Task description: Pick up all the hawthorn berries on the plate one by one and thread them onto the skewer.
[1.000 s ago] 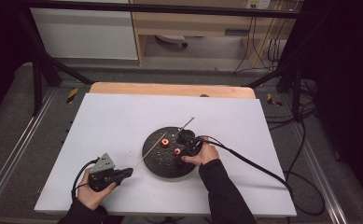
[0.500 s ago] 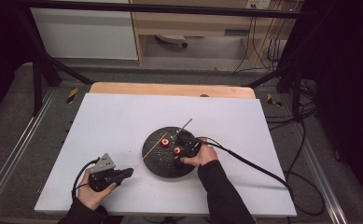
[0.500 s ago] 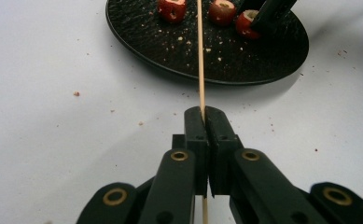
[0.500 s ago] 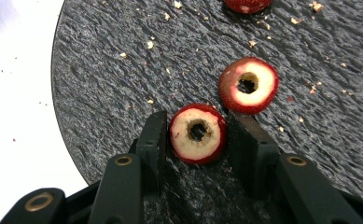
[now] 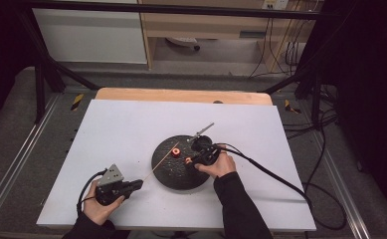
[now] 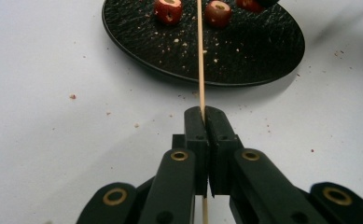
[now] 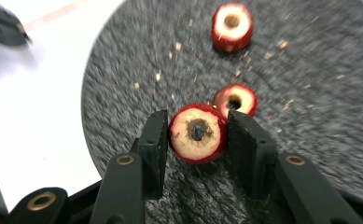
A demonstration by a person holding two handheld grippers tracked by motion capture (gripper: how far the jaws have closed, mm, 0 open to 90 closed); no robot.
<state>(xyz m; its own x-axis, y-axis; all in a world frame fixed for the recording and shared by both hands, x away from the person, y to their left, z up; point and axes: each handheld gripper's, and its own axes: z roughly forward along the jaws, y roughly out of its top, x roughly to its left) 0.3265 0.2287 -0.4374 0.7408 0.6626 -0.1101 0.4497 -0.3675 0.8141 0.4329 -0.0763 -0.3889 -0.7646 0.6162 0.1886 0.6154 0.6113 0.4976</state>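
Right claw (image 7: 195, 135) just closed onto cored red fruit (image 7: 198, 133), fruit between its jaws.

Right gripper (image 7: 195, 135) now clamped on red fruit slice (image 7: 198, 133)

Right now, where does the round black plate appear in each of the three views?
High view: black plate just below the picture's centre.
Left gripper view: across the top, under the skewer.
Right gripper view: the background, centre to right edge.
Shared landmark: the red cored fruit pieces on it.
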